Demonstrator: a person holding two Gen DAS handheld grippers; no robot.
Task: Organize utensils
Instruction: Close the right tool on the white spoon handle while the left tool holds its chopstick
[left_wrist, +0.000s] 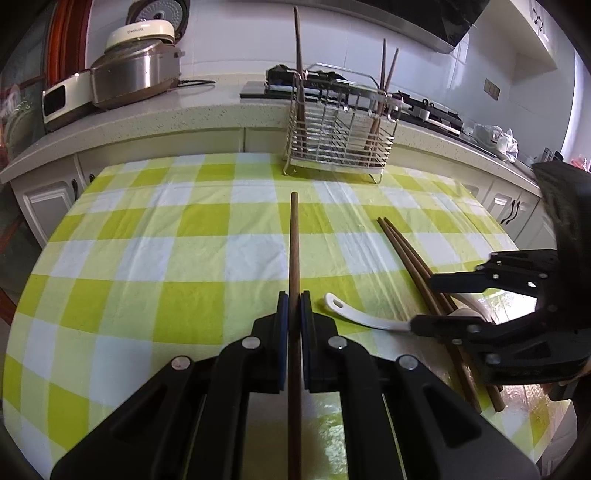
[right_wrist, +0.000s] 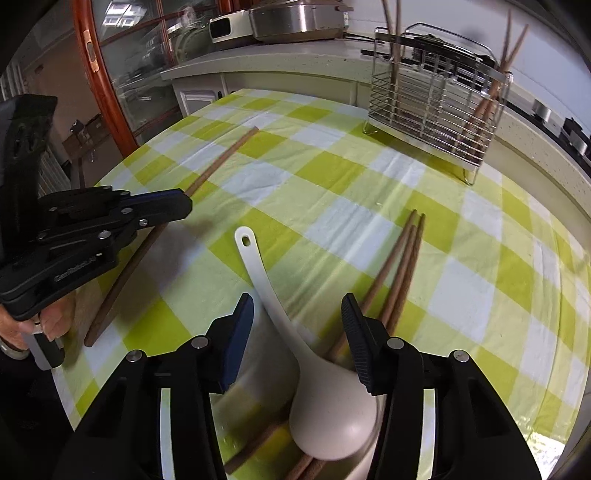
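Green-checked tablecloth, wire caddy at its far edge. Nearer than caddy: left gripper clamped tight on one chopstick; right gripper half-open, straddling white spoon, pads not touching; chopstick pair beside it.

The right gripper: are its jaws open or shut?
Open: the right gripper straddles the white ceramic spoon, with gaps beside both pads.

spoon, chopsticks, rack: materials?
Spoon: glossy white, smooth, moulded hanging hole; ceramic or melamine, can't tell which. Chopsticks: matte brown, wood-like, could be bamboo; the same goes for the one in the left gripper. Rack: thin shiny silver wires, likely stainless or chromed steel.
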